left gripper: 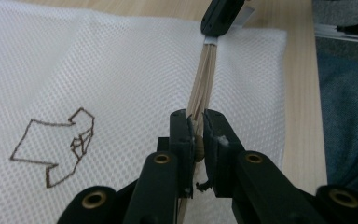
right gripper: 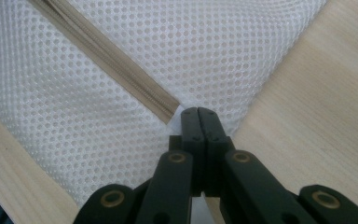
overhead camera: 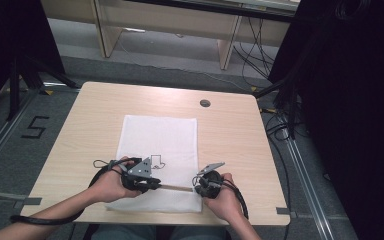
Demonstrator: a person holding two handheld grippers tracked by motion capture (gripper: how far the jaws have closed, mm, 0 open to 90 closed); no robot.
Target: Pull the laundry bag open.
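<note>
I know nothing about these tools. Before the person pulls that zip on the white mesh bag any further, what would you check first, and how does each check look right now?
1. Left tool shut on the zip pull: ok.
2. Right tool pinching the bag's edge at the zip's end: ok, jaws closed on fabric.
3. Zip stretched straight between the two tools: ok.
4. Bag lying flat on the table: ok, only slight ripples.
5. Fabric snagged in the zip teeth: cannot tell.
6. How far the zip is already open: cannot tell.
</note>
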